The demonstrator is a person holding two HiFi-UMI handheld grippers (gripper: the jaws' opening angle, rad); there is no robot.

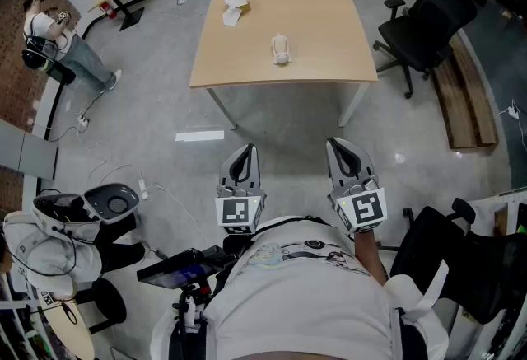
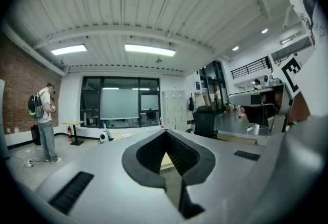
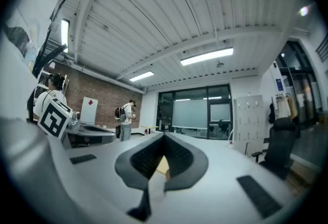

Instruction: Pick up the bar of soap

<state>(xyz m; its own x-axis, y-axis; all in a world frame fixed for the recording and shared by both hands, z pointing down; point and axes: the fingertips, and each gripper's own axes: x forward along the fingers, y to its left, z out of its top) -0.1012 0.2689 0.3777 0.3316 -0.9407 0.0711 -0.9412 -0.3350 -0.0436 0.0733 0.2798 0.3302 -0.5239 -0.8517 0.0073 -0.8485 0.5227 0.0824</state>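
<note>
On the light wooden table (image 1: 329, 62), several steps ahead of me, lies a small pale bar of soap (image 1: 281, 49) near the front middle. A white and tan packet (image 1: 235, 8) rests further back on the left. My left gripper (image 1: 244, 151) and right gripper (image 1: 338, 144) are held side by side close to my chest, pointing level toward the table and well short of it. Both have their jaws shut with nothing between them. In the left gripper view the left gripper (image 2: 166, 131) shows only a sliver of tan table through its jaw gap, and the right gripper (image 3: 164, 136) shows the same.
A black office chair (image 1: 428, 25) stands at the table's right, with a wooden bench (image 1: 465, 103) beyond it. A person with a backpack (image 1: 58, 45) stands far left. A white strip (image 1: 199, 136) lies on the grey floor before the table. Gear on stools (image 1: 82, 214) sits at my left.
</note>
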